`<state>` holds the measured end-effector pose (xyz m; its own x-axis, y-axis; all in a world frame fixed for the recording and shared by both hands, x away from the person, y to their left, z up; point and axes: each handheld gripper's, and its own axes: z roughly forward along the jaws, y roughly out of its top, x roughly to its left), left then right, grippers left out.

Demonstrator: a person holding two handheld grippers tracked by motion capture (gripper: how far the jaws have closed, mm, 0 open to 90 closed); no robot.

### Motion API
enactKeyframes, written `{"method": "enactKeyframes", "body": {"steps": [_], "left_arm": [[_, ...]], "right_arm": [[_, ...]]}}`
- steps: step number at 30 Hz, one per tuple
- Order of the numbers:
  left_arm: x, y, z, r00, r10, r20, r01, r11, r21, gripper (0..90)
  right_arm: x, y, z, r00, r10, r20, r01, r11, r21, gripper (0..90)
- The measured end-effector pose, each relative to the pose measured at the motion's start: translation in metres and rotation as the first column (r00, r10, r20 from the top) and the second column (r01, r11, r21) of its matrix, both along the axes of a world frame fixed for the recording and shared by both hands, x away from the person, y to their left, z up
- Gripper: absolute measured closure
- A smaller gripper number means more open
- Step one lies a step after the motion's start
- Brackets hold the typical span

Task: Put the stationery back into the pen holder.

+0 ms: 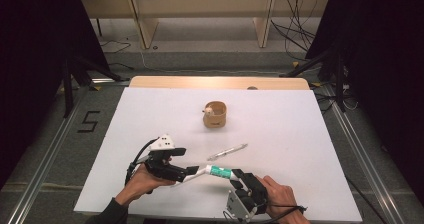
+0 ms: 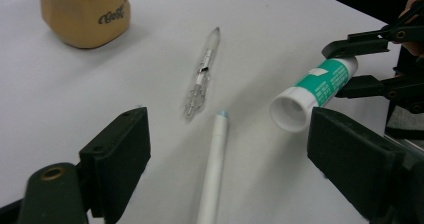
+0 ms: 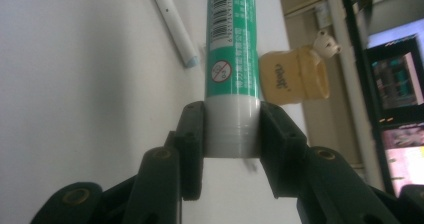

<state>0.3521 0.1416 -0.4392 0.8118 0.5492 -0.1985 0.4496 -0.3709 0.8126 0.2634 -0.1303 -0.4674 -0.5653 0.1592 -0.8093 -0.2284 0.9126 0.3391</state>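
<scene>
My right gripper (image 1: 236, 178) (image 3: 232, 134) is shut on the white end of a green glue stick (image 1: 219, 172) (image 3: 232, 44). It holds the stick low over the white table (image 1: 280, 134), with the stick's other white end (image 2: 290, 111) pointing at my left gripper (image 1: 189, 171) (image 2: 230, 141). The left gripper's jaws stand wide open. A white pen with a pale blue tip (image 2: 214, 164) (image 3: 175, 24) lies on the table between them, untouched. In the left gripper view the right gripper (image 2: 350, 64) is at the upper right, clamping the stick.
A clear pen (image 1: 227, 151) (image 2: 202, 74) lies on the table just beyond the grippers. A tan cup (image 1: 215, 114) (image 2: 85, 11) (image 3: 295, 76) stands farther back at the middle. The table's front edge runs close under both hands.
</scene>
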Motion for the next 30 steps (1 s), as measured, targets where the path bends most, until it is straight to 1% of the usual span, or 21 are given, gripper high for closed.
{"method": "enactKeyframes", "body": {"steps": [1, 2, 3, 4, 5, 6, 7, 10, 13, 14, 17, 18, 19, 20, 22, 25, 26, 27, 28, 29, 30], "left_arm": [[0.0, 0.0, 0.0, 1.0, 0.0, 0.0, 0.0, 1.0, 0.0, 16.9], [0.0, -0.006, 0.004, 0.9996, -0.028, -0.003, 0.028, 0.9993, 0.025, 16.9], [0.0, -0.006, 0.004, 0.9996, -0.028, -0.003, 0.028, 0.9993, 0.025, 17.0], [0.001, -0.011, 0.007, 0.9983, -0.057, -0.01, 0.057, 0.9972, 0.048, 17.0], [0.001, -0.011, 0.007, 0.9983, -0.057, -0.01, 0.057, 0.9972, 0.048, 17.0], [0.002, -0.016, 0.009, 0.9966, -0.081, -0.016, 0.082, 0.9946, 0.064, 17.0], [0.002, -0.016, 0.009, 0.9966, -0.081, -0.016, 0.082, 0.9946, 0.064, 16.9], [0.003, -0.026, 0.012, 0.9908, -0.131, -0.034, 0.134, 0.9864, 0.095, 17.0], [0.004, -0.034, 0.013, 0.9864, -0.158, -0.046, 0.162, 0.9803, 0.113, 17.2], [0.005, -0.041, 0.014, 0.9812, -0.186, -0.052, 0.191, 0.9722, 0.135, 17.3], [0.005, -0.048, 0.015, 0.9766, -0.206, -0.062, 0.213, 0.9658, 0.147, 17.6], [0.006, -0.054, 0.017, 0.9699, -0.233, -0.071, 0.242, 0.9554, 0.17, 17.9], [0.006, -0.054, 0.017, 0.9699, -0.233, -0.071, 0.242, 0.9554, 0.17, 18.0], [0.008, -0.058, 0.018, 0.9656, -0.248, -0.077, 0.259, 0.9479, 0.186, 18.2], [0.01, -0.062, 0.018, 0.9612, -0.261, -0.09, 0.274, 0.9408, 0.199, 18.5], [0.012, -0.066, 0.019, 0.9568, -0.273, -0.1, 0.288, 0.9353, 0.205, 19.4], [0.014, -0.07, 0.019, 0.95, -0.29, -0.116, 0.31, 0.9238, 0.225, 19.8], [0.014, -0.07, 0.019, 0.95, -0.29, -0.116, 0.31, 0.9238, 0.225, 20.0], [0.015, -0.075, 0.019, 0.9447, -0.302, -0.128, 0.326, 0.9114, 0.252, 20.3], [0.015, -0.075, 0.019, 0.9447, -0.302, -0.128, 0.326, 0.9114, 0.252, 20.4], [0.016, -0.079, 0.019, 0.9394, -0.314, -0.137, 0.341, 0.9002, 0.271, 20.7]], "right_arm": [[0.0, 0.0, 0.0, 1.0, 0.0, 0.0, 0.0, 1.0, 0.0, 65.7], [-0.003, 0.002, -0.002, 0.9989, 0.015, 0.044, -0.014, 0.9996, -0.023, 65.6], [-0.003, 0.002, -0.002, 0.9989, 0.015, 0.044, -0.014, 0.9996, -0.023, 65.6], [-0.004, 0.003, -0.004, 0.995, 0.042, 0.091, -0.037, 0.998, -0.05, 65.7], [-0.004, 0.003, -0.004, 0.995, 0.042, 0.091, -0.037, 0.998, -0.05, 65.7], [-0.006, 0.004, -0.005, 0.9899, 0.059, 0.129, -0.05, 0.9963, -0.069, 65.7], [-0.006, 0.004, -0.005, 0.9899, 0.059, 0.129, -0.05, 0.9963, -0.069, 65.7], [-0.008, 0.004, -0.009, 0.9757, 0.103, 0.194, -0.082, 0.9902, -0.114, 65.7], [-0.008, 0.005, -0.011, 0.9693, 0.122, 0.214, -0.093, 0.9859, -0.139, 65.7], [-0.008, 0.005, -0.013, 0.961, 0.139, 0.239, -0.1, 0.9808, -0.168, 65.7], [-0.009, 0.006, -0.016, 0.9578, 0.148, 0.246, -0.104, 0.9773, -0.185, 65.7], [-0.009, 0.006, -0.017, 0.9548, 0.157, 0.252, -0.108, 0.9745, -0.197, 65.7], [-0.009, 0.006, -0.017, 0.9548, 0.157, 0.252, -0.108, 0.9745, -0.197, 65.7], [-0.008, 0.006, -0.017, 0.9492, 0.17, 0.265, -0.118, 0.9725, -0.201, 65.7], [-0.009, 0.006, -0.017, 0.9467, 0.175, 0.27, -0.122, 0.9716, -0.203, 65.7], [-0.01, 0.006, -0.017, 0.9435, 0.18, 0.278, -0.124, 0.9703, -0.208, 65.7], [-0.01, 0.007, -0.017, 0.9423, 0.183, 0.28, -0.126, 0.9692, -0.212, 65.7], [-0.01, 0.007, -0.018, 0.9429, 0.183, 0.278, -0.125, 0.9685, -0.215, 65.7], [-0.01, 0.007, -0.018, 0.9419, 0.183, 0.282, -0.122, 0.9679, -0.22, 65.7], [-0.01, 0.007, -0.018, 0.9419, 0.183, 0.282, -0.122, 0.9679, -0.22, 65.7], [-0.01, 0.008, -0.019, 0.9381, 0.195, 0.286, -0.131, 0.9648, -0.228, 65.7]]}}
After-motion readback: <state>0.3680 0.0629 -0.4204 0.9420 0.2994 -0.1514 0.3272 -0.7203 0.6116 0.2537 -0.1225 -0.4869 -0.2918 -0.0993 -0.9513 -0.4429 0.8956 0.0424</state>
